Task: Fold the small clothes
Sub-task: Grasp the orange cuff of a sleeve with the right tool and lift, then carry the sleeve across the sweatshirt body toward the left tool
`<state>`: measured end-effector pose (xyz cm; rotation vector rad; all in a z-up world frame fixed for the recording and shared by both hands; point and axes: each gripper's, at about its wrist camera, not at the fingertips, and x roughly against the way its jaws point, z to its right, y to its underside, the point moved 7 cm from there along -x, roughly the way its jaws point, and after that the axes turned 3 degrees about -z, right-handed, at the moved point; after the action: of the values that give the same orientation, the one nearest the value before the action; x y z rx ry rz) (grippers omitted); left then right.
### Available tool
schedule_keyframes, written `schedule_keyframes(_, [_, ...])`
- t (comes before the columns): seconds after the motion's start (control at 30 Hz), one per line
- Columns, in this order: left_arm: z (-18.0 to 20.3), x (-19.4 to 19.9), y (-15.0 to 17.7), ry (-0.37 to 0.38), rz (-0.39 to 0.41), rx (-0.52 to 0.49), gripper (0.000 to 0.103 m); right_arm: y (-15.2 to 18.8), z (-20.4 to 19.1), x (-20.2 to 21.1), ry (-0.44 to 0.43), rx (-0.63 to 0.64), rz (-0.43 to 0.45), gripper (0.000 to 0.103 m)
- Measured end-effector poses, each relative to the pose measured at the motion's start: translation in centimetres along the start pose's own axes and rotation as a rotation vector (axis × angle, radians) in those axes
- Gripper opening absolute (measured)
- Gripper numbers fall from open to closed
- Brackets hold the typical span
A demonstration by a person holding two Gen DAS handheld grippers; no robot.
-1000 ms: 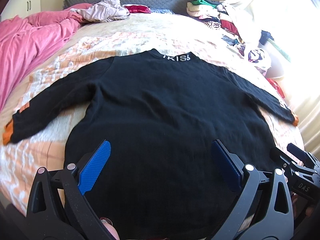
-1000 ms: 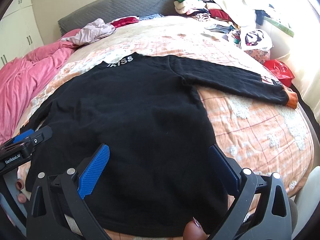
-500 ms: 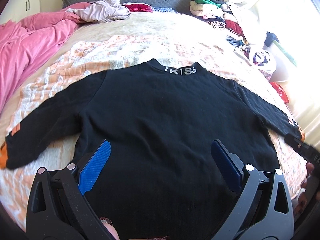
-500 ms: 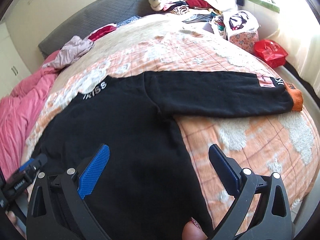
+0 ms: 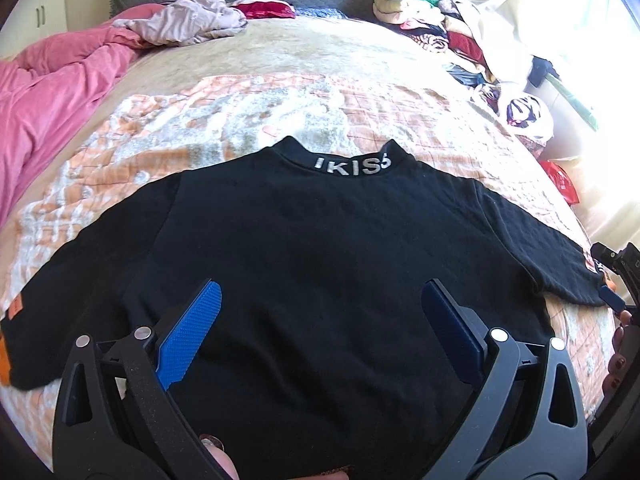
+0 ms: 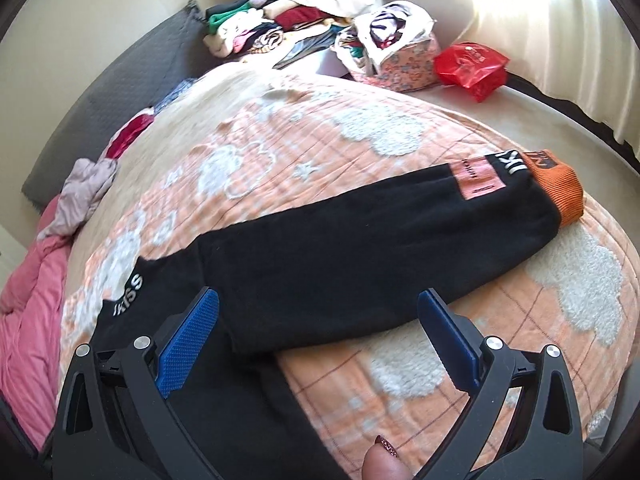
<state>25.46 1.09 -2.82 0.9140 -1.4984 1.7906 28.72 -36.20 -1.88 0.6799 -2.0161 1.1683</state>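
Note:
A black long-sleeved sweater (image 5: 312,256) lies flat on the bed, back up, with grey lettering on its collar (image 5: 352,166) and orange cuffs. My left gripper (image 5: 320,328) hovers open above the sweater's lower body, nothing between its blue pads. My right gripper (image 6: 320,332) is open over the near end of the right sleeve (image 6: 360,248), by the shoulder. That sleeve stretches out to its orange cuff (image 6: 556,184). In the left wrist view the right gripper (image 5: 616,280) shows at the far right edge, by the sleeve's end.
The sweater rests on an orange-and-white blanket (image 5: 240,112) over the bed. A pink duvet (image 5: 48,92) is bunched at the left. Loose clothes (image 5: 188,20) lie near the grey headboard. A heap of clothes (image 6: 280,24) and a red bag (image 6: 472,64) sit beyond the bed's right side.
My right gripper has swung to the right, from over the sweater's body to over the right sleeve. My left gripper has drawn back a little; the sweater has not moved.

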Motion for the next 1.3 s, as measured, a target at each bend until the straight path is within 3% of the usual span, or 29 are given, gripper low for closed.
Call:
schedule_keyframes(0.3, [-0.2, -4.0, -0.7, 0.027, -0.077, 0.054, 0.094, -0.9, 8.2, -2.1, 0.103, -0.25, 0.005, 0.099])
schedule_keyframes(0.47, [-0.6, -5.6, -0.8, -0.002, -0.096, 0.063, 0.094, -1.8, 11.4, -3.4, 0.134, -0.369, 0.0, 0.099])
schedule_keyframes(0.77, [-0.5, -7.0, -1.6, -0.023, -0.104, 0.049, 0.094, -6.0, 14.7, -6.3, 0.115, -0.525, -0.008, 0.099])
schedule_keyframes(0.93, [-0.2, -6.9, -1.9, -0.005, -0.095, 0.067, 0.094, -6.4, 15.8, -5.7, 0.071, -0.566, 0.084, 0.099])
schedule_keyframes(0.97, [-0.2, -6.9, -1.9, 0.005, -0.092, 0.076, 0.094, -6.2, 15.9, -5.4, 0.063, -0.572, 0.105, 0.097])
schedule_keyframes(1.03, [0.0, -7.0, -2.1, 0.016, -0.086, 0.088, 0.094, -5.8, 16.2, -4.8, 0.081, -0.58, 0.133, 0.08])
schedule_keyframes(1.17, [0.5, -6.9, -2.0, 0.039, -0.083, 0.111, 0.094, -5.6, 15.4, -4.9, 0.043, -0.553, 0.159, 0.029])
schedule_keyframes(1.27, [0.6, -6.5, -2.0, 0.047, -0.078, 0.107, 0.094, -5.8, 13.1, -5.1, -0.043, -0.505, 0.158, 0.013])
schedule_keyframes(1.3, [0.5, -6.2, -2.0, 0.043, -0.076, 0.104, 0.094, -5.9, 12.0, -4.9, -0.072, -0.476, 0.161, 0.013])
